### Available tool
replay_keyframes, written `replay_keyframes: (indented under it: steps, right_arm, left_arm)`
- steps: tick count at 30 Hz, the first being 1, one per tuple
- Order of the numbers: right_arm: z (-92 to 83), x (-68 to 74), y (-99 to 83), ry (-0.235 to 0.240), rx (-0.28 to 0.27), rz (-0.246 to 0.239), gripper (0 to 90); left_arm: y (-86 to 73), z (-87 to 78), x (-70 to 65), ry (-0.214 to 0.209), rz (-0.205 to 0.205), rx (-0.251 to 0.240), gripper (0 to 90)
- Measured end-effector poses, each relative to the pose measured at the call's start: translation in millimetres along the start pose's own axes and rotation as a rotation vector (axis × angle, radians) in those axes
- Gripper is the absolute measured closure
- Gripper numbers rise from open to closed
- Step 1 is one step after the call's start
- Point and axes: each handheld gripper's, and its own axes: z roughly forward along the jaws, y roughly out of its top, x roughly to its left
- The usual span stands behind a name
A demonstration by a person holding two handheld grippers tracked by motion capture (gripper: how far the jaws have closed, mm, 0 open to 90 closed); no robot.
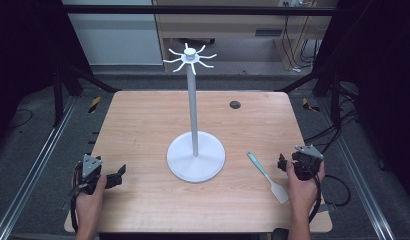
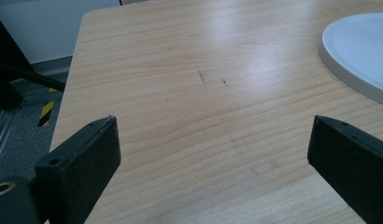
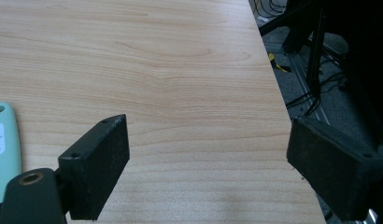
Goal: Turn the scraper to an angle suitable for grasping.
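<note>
One white stand (image 1: 195, 156) rises from the middle of the desk (image 1: 143, 120), its top ringed with eight curved hooks, all bare. One spatula (image 1: 267, 176) with a mint handle lies flat to the right of the stand's base. Just right of the spatula, the right gripper (image 1: 283, 164) rests with fingers (image 3: 98, 161) spread wide, nothing between them. Left of the stand's base, the left gripper (image 1: 118, 175) likewise has its fingers (image 2: 84, 161) wide apart over bare wood.

Jaws wide; prob. spatula (image 3: 5, 149) left.

Both forearms in from the near edge, left hand-held gripper (image 1: 118, 174) and right hand-held gripper (image 1: 282, 162) held low, well apart, jaws wide open, gripping nothing.
</note>
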Motion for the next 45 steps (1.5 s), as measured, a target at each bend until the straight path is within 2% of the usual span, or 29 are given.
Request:
replay_keyframes:
  steps: [4, 10, 14, 18, 19, 23, 26, 27, 28, 30, 33, 38, 39, 45]
  right_arm:
    - [0.0, 0.4, 0.5, 0.002, 0.001, 0.003, 16.2]
    - [0.2, 3.5, 5.0, 0.008, 0.017, -0.024, 21.5]
    - [-1.2, 10.9, 10.5, 0.007, 0.02, -0.052, 23.9]
    - [-1.3, 20.8, 13.8, 0.031, 0.023, -0.091, 25.5]
    - [-2.3, 26.1, 15.6, 0.038, 0.022, -0.114, 30.6]
    - [-4.2, 32.8, 18.6, 0.056, 0.03, -0.143, 37.4]
    - [-7.1, 40.5, 21.7, 0.093, 0.038, -0.156, 48.4]
    - [-7.2, 42.4, 23.7, 0.104, 0.034, -0.183, 51.7]
    - [-8.0, 46.5, 26.8, 0.112, 0.052, -0.181, 56.1]
    - [-6.7, 51.4, 30.6, 0.115, 0.067, -0.252, 62.6]
    - [-2.0, 58.5, 32.8, 0.164, 0.118, -0.306, 71.0]
    - [4.2, 61.9, 35.3, 0.251, 0.162, -0.317, 86.6]
    - [6.5, 62.2, 37.4, 0.282, 0.193, -0.307, 89.7]
    - [16.7, 64.8, 39.1, 0.328, 0.24, -0.318, 90.0]
  left_arm:
    - [0.1, 0.0, -0.4, -0.001, 0.003, 0.004, 2.3]
    - [0.0, -0.3, -1.5, 0.001, 0.007, 0.007, 2.4]
    - [-0.2, -1.1, -1.8, 0.002, 0.01, 0.005, 2.5]
    - [-0.2, -0.9, -2.3, -0.001, 0.011, 0.007, 2.5]
    - [-0.2, -0.9, -2.5, -0.001, 0.012, 0.008, 2.5]
    - [-0.1, -1.0, -3.6, 0.005, 0.019, 0.005, 2.5]
    - [0.6, -0.6, -3.8, 0.008, 0.031, 0.007, 2.6]
    - [0.6, -0.6, -3.5, 0.011, 0.034, 0.01, 2.6]
    - [0.4, -0.7, -3.2, 0.013, 0.032, 0.011, 2.6]
    - [0.1, -2.2, -2.8, 0.015, 0.029, 0.008, 2.6]
    - [0.2, -3.8, -2.2, 0.017, 0.031, 0.007, 2.6]
    - [0.4, -3.4, -2.9, 0.007, 0.025, 0.002, 2.8]
    - [0.3, -3.1, -3.3, 0.003, 0.023, 0.002, 2.9]
    - [1.3, -1.3, -6.3, -0.003, 0.033, 0.003, 3.1]
